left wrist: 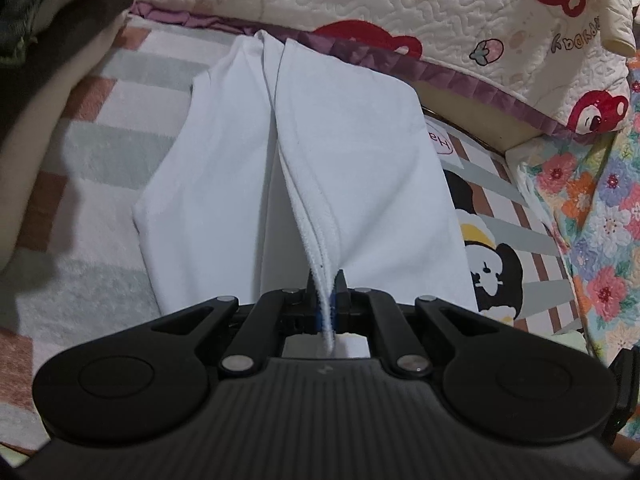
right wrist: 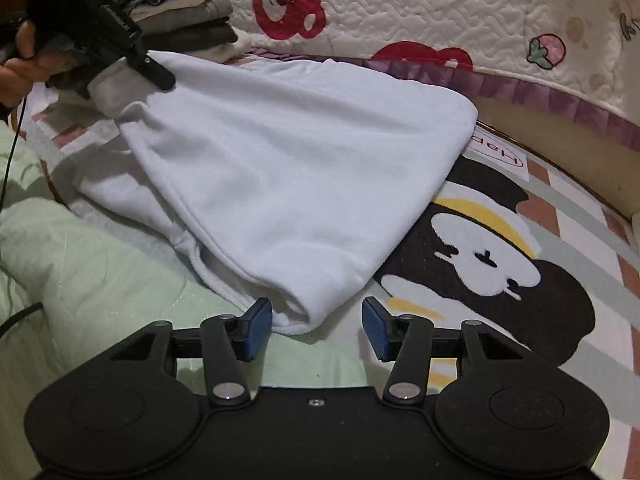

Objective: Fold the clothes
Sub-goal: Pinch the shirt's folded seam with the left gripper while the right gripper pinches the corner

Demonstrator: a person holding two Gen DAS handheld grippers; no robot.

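bed (right wrist: 560, 216), panda blanket | white garment (right wrist: 280, 168) | folded stack (right wrist: 192, 20)

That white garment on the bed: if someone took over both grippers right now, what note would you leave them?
Left gripper: shut on the hem edge of the white cotton garment, lifting that corner.
Right gripper: open, its blue pads either side of the garment's near corner, not gripping.
The garment lies partly doubled over on the striped cartoon blanket.
A stack of folded dark and beige clothes sits behind.
Left to do: probably close the right gripper on the corner and finish the fold.
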